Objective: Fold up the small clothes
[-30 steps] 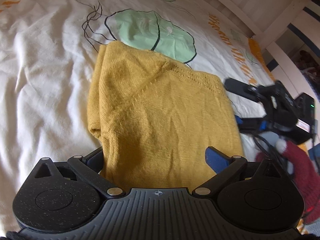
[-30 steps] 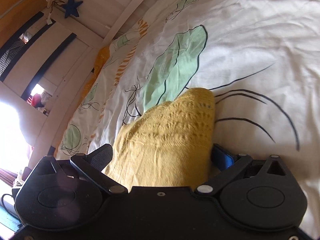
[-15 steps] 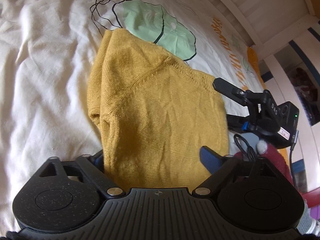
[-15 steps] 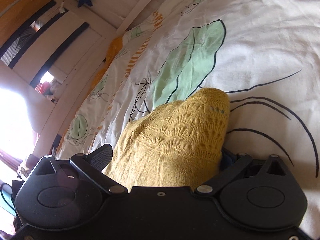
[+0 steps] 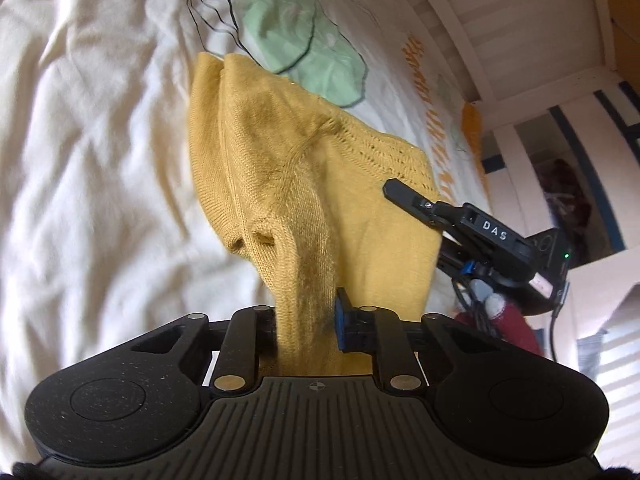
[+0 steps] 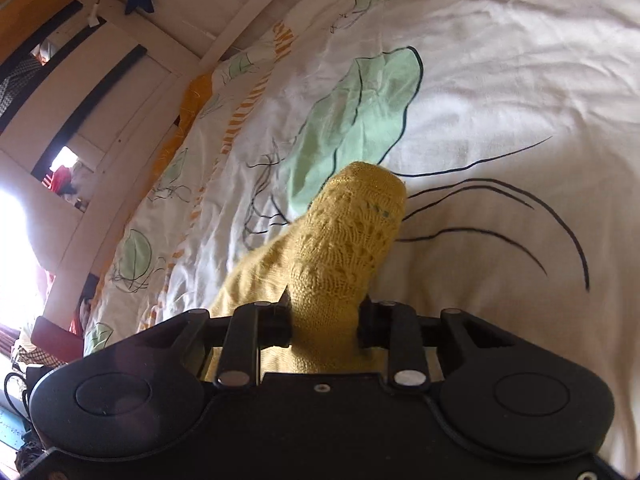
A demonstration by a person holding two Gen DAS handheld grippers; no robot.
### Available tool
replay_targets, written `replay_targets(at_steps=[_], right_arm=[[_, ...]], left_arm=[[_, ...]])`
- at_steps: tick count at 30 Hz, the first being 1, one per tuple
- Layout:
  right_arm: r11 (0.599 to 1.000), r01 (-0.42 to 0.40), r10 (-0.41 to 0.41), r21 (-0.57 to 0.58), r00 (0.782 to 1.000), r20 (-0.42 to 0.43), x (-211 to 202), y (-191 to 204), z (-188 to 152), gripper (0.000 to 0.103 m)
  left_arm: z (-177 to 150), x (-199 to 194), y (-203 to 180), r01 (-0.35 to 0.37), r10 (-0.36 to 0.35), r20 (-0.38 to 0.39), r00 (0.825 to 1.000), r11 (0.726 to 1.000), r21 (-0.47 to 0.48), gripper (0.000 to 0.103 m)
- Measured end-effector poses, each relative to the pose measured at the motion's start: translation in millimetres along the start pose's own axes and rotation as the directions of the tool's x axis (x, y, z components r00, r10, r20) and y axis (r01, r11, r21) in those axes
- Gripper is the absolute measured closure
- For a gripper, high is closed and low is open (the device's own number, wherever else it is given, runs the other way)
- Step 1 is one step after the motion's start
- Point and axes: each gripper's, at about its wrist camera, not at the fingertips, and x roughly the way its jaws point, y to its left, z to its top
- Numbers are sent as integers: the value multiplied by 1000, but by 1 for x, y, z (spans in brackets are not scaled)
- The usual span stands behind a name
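Note:
A small mustard-yellow knitted sweater (image 5: 304,200) lies on the white printed bed cover (image 5: 92,168). My left gripper (image 5: 306,320) is shut on its near edge, and the knit bunches up between the fingers. In the left wrist view my right gripper (image 5: 416,216) reaches in from the right and holds the sweater's right edge. In the right wrist view my right gripper (image 6: 324,320) is shut on the lace-patterned part of the sweater (image 6: 344,240), which rises in a cone between the fingers.
The bed cover (image 6: 500,120) has green leaf prints and black line drawings. A white wooden bed frame (image 5: 520,40) runs along the far side. A dark red garment (image 5: 508,328) lies at the right, under the right gripper.
Both grippers have shut on the sweater; a second ago their fingers stood wide apart around it. The cloth is now gathered and pulled up between the fingers.

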Motion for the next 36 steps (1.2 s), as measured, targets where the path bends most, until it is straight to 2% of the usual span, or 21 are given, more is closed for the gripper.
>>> replay_targets(at_steps=[8, 13, 15, 17, 19, 21, 25, 28, 30, 32, 36], right_arm=[[996, 60, -57, 65, 997, -52, -79, 22, -66, 65], [992, 41, -33, 119, 997, -72, -121, 20, -108, 64], [992, 53, -47, 113, 997, -58, -129, 20, -117, 62], [990, 93, -91, 103, 996, -25, -134, 15, -123, 59], [981, 183, -185, 67, 982, 32, -135, 14, -126, 54], [963, 269, -270, 28, 959, 82, -135, 12, -126, 51], [933, 359, -351, -20, 923, 157, -139, 15, -131, 43], [923, 381, -364, -57, 910, 200, -149, 20, -138, 40], [916, 392, -365, -86, 902, 229, -155, 25, -142, 32], [905, 410, -372, -115, 892, 256, -155, 31, -146, 29], [876, 452, -398, -169, 875, 275, -153, 37, -150, 26]], left_arm=[[-84, -22, -13, 79, -82, -84, 993, 996, -40, 88], [-131, -33, -14, 80, -85, -98, 992, 995, -52, 88], [-140, -35, -12, 41, -44, -74, 996, 998, -42, 88], [-142, -37, -13, -68, 69, -24, 997, 998, 12, 88], [-142, -36, -16, -192, 191, 28, 981, 978, 82, 86], [-143, -35, -19, -263, 257, 60, 965, 956, 131, 75], [-149, -36, -34, -338, 319, 119, 940, 914, 222, 73], [-156, -49, -50, -367, 319, 200, 926, 884, 289, 72], [-155, -54, -60, -380, 305, 257, 917, 865, 328, 59], [-152, -54, -69, -394, 294, 304, 906, 848, 355, 51], [-135, -38, -84, -420, 293, 349, 890, 822, 384, 47]])
